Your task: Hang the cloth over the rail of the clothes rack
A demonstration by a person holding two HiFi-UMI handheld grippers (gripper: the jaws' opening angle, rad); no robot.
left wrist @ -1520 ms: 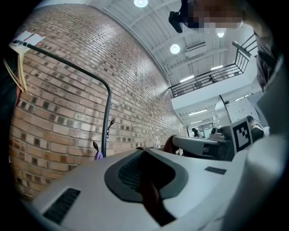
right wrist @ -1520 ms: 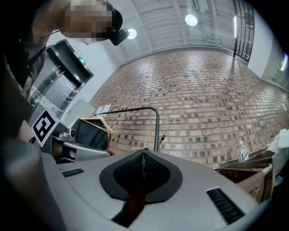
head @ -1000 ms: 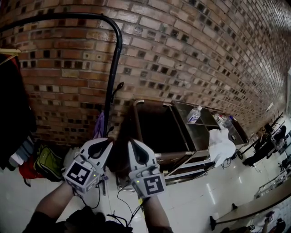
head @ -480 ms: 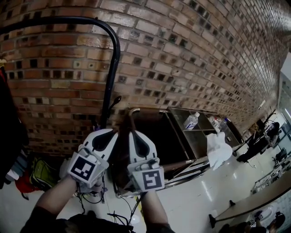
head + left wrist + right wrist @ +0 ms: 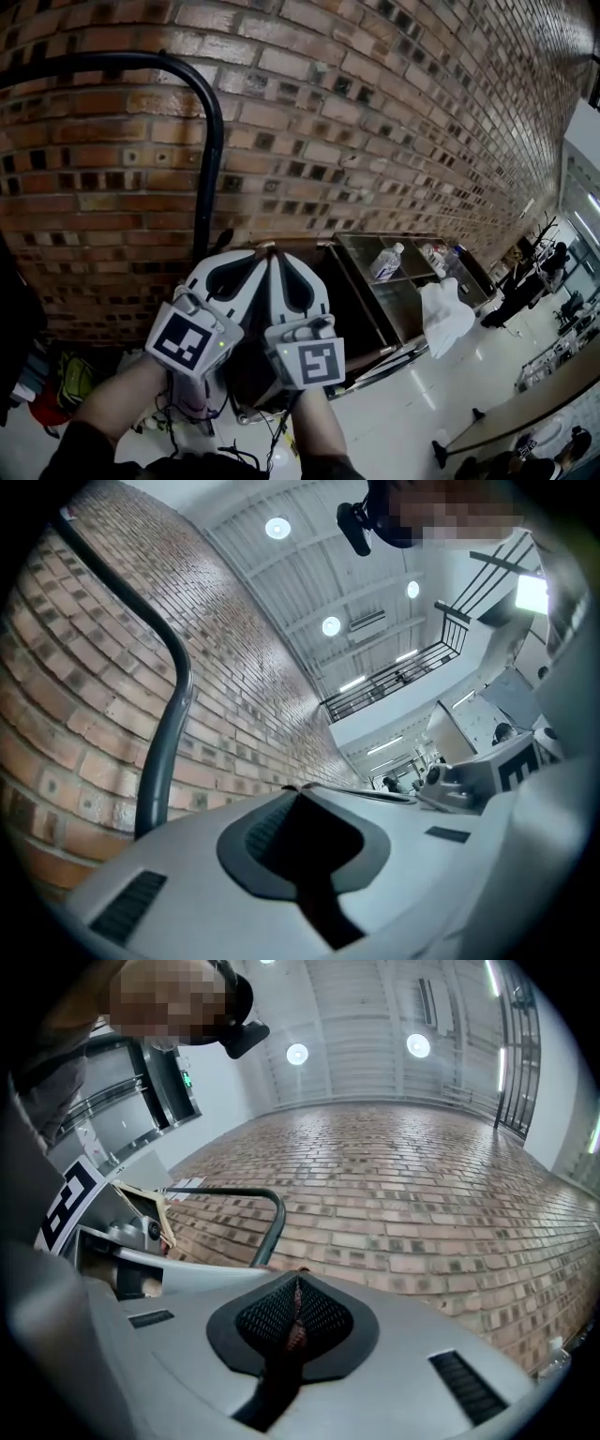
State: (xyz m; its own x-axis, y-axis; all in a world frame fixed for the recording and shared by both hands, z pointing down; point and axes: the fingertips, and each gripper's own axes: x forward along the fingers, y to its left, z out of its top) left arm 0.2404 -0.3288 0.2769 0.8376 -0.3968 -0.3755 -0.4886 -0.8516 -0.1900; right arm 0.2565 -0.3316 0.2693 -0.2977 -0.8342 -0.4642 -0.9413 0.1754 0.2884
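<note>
**Cloth pinched in both grippers, not yet on the rail**

We see the left gripper [image 5: 253, 258] and the right gripper [image 5: 277, 258] side by side, tips nearly touching and aimed up at the brick wall [image 5: 394, 112]. Each has its jaws pressed almost together on the upper edge of the dark brown cloth [image 5: 248, 366]. In the right gripper view a reddish sliver of fabric sits between the pads. In the left gripper view the gap is filled with something dark, which we read as the same cloth.

The cloth hangs below the grippers, between the person's hands. The rail [image 5: 94, 64] runs above and to the left of the tips, well apart from them, and nothing is draped on the stretch we can see.

We judge the pick-up done. Left to do: carry the cloth up over the rail, lay it across and let go.

Hard to make out:
- The cloth's lower part is hidden under the grippers and forearms, so we cannot tell its length or shape.
- The rail is cut off at the left edge of the head view.
- The dark items at far left are too cropped to identify.
</note>
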